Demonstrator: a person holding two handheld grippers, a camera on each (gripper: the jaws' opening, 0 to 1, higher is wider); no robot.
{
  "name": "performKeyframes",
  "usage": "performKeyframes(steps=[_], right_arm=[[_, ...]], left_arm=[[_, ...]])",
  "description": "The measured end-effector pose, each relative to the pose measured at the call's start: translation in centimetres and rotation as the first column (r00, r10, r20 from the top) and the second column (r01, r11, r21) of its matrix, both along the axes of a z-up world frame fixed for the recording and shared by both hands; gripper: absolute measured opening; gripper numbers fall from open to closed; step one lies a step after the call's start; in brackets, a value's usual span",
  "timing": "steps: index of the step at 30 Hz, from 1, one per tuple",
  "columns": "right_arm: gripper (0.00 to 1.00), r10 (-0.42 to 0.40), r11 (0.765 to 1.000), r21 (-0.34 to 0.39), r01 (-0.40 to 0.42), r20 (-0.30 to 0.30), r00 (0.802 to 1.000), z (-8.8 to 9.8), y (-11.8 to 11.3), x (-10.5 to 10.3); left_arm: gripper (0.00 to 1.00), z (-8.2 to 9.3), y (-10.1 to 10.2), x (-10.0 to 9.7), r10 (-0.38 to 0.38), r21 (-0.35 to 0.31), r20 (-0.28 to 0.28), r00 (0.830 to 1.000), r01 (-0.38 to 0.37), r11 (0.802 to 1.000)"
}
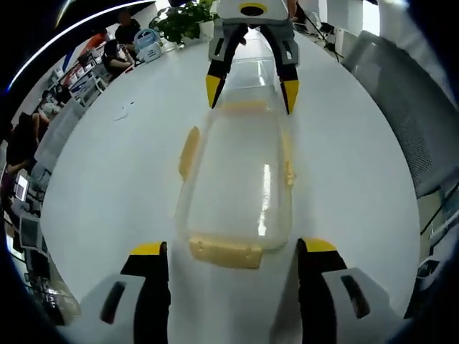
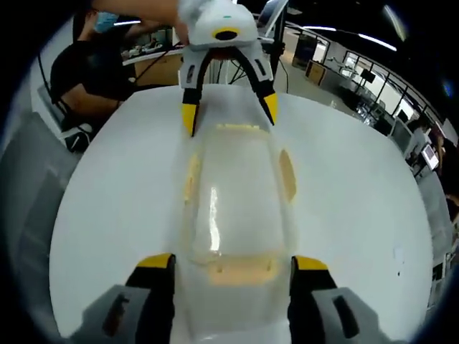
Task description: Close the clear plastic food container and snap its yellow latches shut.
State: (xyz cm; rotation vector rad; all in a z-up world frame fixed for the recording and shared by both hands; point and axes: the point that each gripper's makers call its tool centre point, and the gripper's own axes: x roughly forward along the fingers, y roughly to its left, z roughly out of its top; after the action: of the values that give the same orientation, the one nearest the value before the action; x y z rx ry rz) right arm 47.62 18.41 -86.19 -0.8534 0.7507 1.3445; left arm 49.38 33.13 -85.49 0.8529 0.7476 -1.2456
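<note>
Office desks, monitors and seated people ring the big white bench [image 1: 107,179], with a potted plant [image 1: 185,18] at its far edge in the left gripper view. Out on the bare middle of the bench, well away from every edge, lies the clear food container [image 1: 237,179], long and rounded, its lid [image 2: 233,193] seated on top. The two grippers face each other across its length. The left gripper [image 1: 233,252] has its fingers spread wide at one short end, gripping nothing; the right gripper [image 2: 233,266] stands the same way at the other end, fingers apart on either side of the box.

Yellow latches show on all sides: one at each short end [image 1: 224,252] [image 2: 240,269] and one on each long side [image 1: 188,152] [image 2: 287,174]. Whether any is already snapped I cannot tell through the hazy plastic.

To do this step well, I would say each gripper should press its own end latch down and inward while the other steadies the box, since it looks light and may skid on the smooth bench. Even pressure at both ends should keep the lid from popping up.
</note>
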Motion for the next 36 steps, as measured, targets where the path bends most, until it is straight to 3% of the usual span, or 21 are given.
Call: performKeyframes(steps=[6,9,15,21,26,36], right_arm=[[0.59,-0.028,1.0,-0.011,0.028,-0.025,0.999,-0.02,0.12,0.31],[0.55,-0.021,1.0,-0.017,0.02,-0.04,0.999,-0.1,0.07,0.18],[0.48,-0.02,0.999,-0.026,0.018,-0.085,0.996,-0.26,-0.01,-0.37],[0.46,-0.016,1.0,-0.028,0.014,-0.082,0.997,-0.26,-0.22,-0.21],[0.37,-0.007,0.999,-0.033,0.004,-0.076,0.997,-0.15,-0.44,0.05],[0.37,-0.002,0.999,-0.038,-0.001,-0.078,0.997,-0.18,-0.46,-0.03]], left_arm=[[0.68,-0.16,0.28,0.1,-0.04,0.029,-0.035,0.999,0.041,0.999],[0.58,-0.31,0.62,-0.04,-0.053,0.042,-0.07,0.996,0.056,0.998],[0.58,-0.39,0.54,0.14,-0.082,0.052,-0.08,0.993,0.086,0.995],[0.5,-0.58,0.4,-0.42,-0.097,0.059,-0.134,0.986,0.105,0.993],[0.5,-0.53,0.41,-0.49,-0.12,0.062,-0.129,0.984,0.129,0.99],[0.46,-0.54,0.6,-0.49,-0.129,0.061,-0.133,0.983,0.138,0.989]])
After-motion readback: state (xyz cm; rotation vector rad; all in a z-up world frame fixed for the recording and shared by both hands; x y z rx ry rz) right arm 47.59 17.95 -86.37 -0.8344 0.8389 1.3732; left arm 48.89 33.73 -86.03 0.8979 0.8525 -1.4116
